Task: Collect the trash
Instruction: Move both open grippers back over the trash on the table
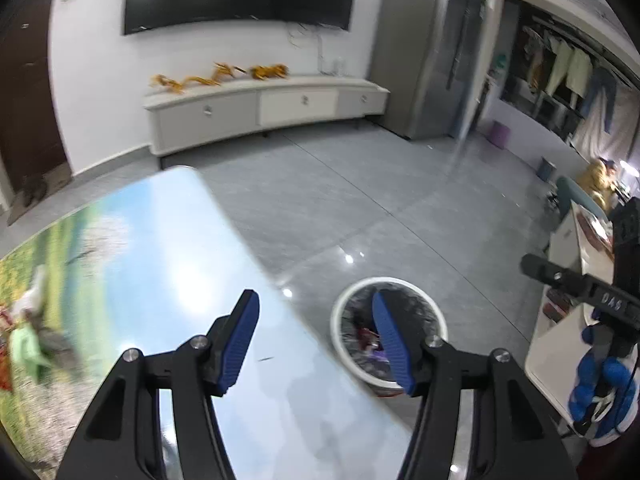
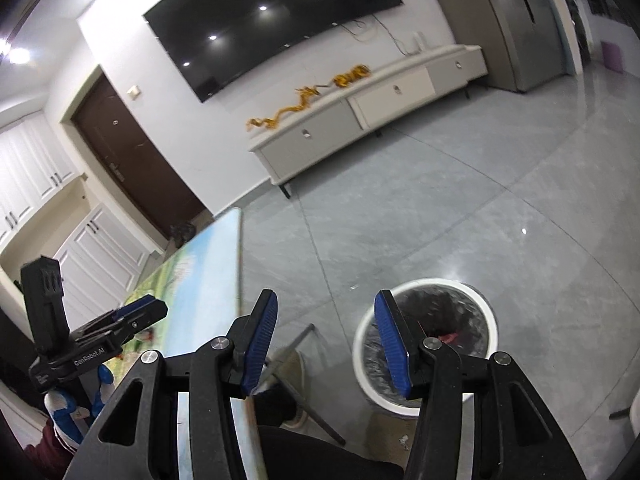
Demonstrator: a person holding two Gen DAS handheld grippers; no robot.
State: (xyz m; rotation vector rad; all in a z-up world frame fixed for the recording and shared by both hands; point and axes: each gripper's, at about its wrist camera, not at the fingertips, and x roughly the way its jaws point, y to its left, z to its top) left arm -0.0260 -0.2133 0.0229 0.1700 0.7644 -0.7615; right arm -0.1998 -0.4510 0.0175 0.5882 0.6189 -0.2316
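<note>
A white round trash bin (image 1: 344, 320) with a dark liner stands on the grey floor beside the table; red and purple scraps lie inside. It also shows in the right wrist view (image 2: 490, 312). My left gripper (image 1: 316, 340) is open and empty, over the table's edge, its right finger in front of the bin. My right gripper (image 2: 326, 338) is open and empty, above the floor between table and bin. Blurred white, green and red litter (image 1: 24, 328) lies on the table at far left.
The glass table (image 1: 160, 248) has a landscape print. A TV cabinet (image 1: 260, 108) stands against the far wall, a dark door (image 2: 132, 160) to the left, a fridge (image 1: 432, 52) to the right. A table leg and a shoe (image 2: 296, 364) are under the table.
</note>
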